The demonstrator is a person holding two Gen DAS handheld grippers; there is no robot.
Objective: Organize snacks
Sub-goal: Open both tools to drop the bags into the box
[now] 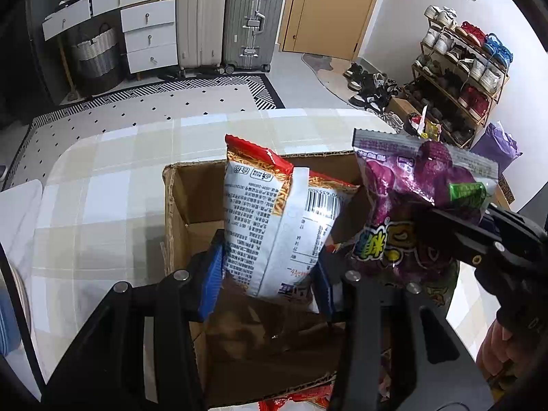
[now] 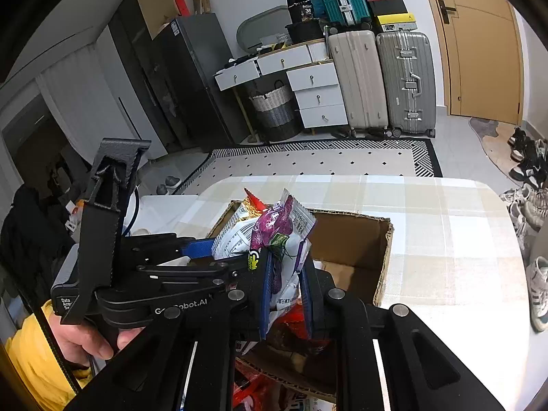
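Left wrist view looks down past its gripper onto a checked tablecloth (image 1: pixel 102 185), with an open cardboard box (image 1: pixel 178 205) directly beneath and ahead of the fingers. The left gripper (image 1: pixel 269 277) is clamped on the lower end of a red and white noodle packet (image 1: pixel 274 219), which stands upright over the box mouth. Just to its right, the right gripper (image 1: pixel 441 219) pinches a purple snack packet (image 1: pixel 411 191), jaws fully closed on it, also above the box. Red wrappers (image 2: pixel 294 322) already lie inside, under the right gripper in its own view.

Both packets appear ready for dropping. To do it well, I would lower each one further past the rim before loosening the pads, one hand at a time, so that the packets fall flat on the pile rather than lean on the wall or catch each other.
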